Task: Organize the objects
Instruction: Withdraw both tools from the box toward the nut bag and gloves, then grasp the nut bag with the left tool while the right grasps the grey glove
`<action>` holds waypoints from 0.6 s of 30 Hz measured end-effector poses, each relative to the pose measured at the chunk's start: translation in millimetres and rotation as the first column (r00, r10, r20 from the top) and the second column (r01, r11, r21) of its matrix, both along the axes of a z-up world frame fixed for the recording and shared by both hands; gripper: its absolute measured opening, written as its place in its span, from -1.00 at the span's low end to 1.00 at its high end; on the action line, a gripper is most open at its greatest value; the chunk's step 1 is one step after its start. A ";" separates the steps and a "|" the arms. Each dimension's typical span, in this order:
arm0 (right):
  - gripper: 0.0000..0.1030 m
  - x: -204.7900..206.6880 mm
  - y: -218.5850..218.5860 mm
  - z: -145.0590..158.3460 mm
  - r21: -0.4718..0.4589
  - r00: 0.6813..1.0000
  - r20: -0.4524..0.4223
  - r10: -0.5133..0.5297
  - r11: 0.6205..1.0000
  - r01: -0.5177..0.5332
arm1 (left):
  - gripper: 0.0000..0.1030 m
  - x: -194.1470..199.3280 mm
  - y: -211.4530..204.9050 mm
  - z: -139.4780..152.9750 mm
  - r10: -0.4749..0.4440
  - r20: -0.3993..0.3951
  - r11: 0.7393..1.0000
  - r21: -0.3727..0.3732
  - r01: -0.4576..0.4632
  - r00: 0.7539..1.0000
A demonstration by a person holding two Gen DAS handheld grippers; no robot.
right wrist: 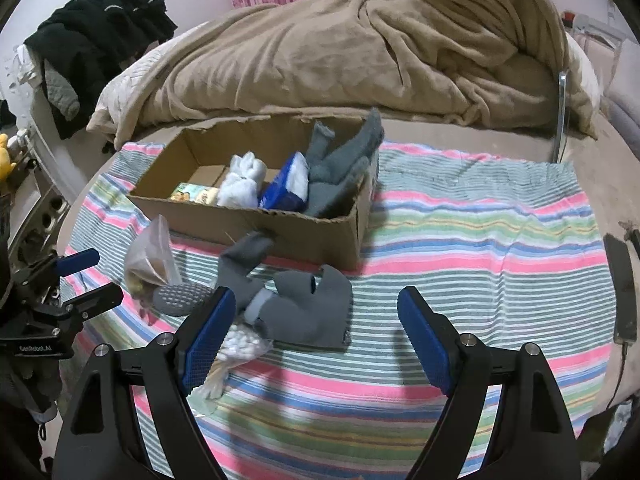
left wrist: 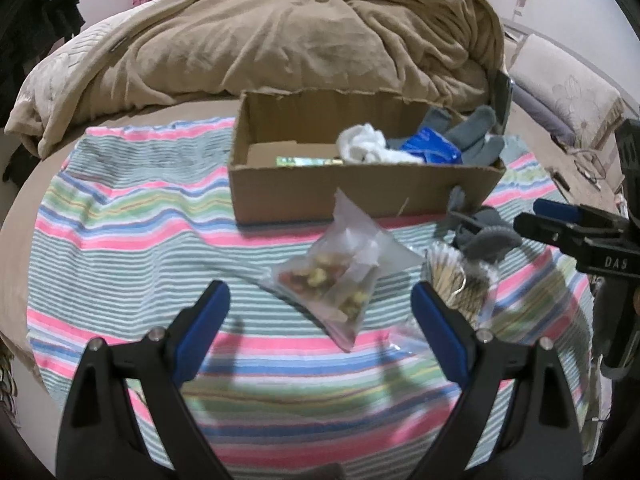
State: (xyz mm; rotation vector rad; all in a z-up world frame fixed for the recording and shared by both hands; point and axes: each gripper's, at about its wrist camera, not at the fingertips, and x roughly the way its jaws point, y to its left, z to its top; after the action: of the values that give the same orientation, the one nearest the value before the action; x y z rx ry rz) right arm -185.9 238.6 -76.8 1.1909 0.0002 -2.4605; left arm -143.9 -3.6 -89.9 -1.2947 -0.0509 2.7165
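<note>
Both jaws wide, left hand-held gripper point(left wrist: 320, 304) empty, right hand-held gripper point(right wrist: 316, 312) empty

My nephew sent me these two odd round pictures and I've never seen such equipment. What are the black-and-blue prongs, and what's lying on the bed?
Each picture comes from a camera on a hand-held claw, looking along its two blue-padded fingers. The left claw and the right claw are both open, holding nothing. On the striped cloth stands a cardboard box already containing some things. Outside it lie a clear bag of snacks, a bag of cotton swabs and a grey glove.
</note>
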 end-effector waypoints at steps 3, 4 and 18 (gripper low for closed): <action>0.66 -3.8 0.1 -7.7 0.000 1.000 0.016 -0.001 1.000 0.001 | 0.81 -5.1 2.4 -6.0 -0.007 0.007 1.000 -0.016 0.007 1.000; 0.66 -4.9 0.1 -10.5 -0.001 1.000 0.024 -0.002 1.000 0.002 | 0.81 -6.9 2.6 -7.9 -0.008 0.011 1.000 -0.018 0.008 1.000; 0.66 -18.6 -8.2 -39.5 -0.027 0.990 0.139 0.036 0.999 -0.033 | 0.45 -24.7 5.1 -30.5 -0.030 0.073 1.000 0.006 0.030 0.997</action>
State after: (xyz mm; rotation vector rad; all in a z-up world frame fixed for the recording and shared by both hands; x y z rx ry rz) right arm -204.5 230.4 -116.3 1.3383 -0.0478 -2.3361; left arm -168.6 1.4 -120.4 -1.3813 -0.0452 2.6425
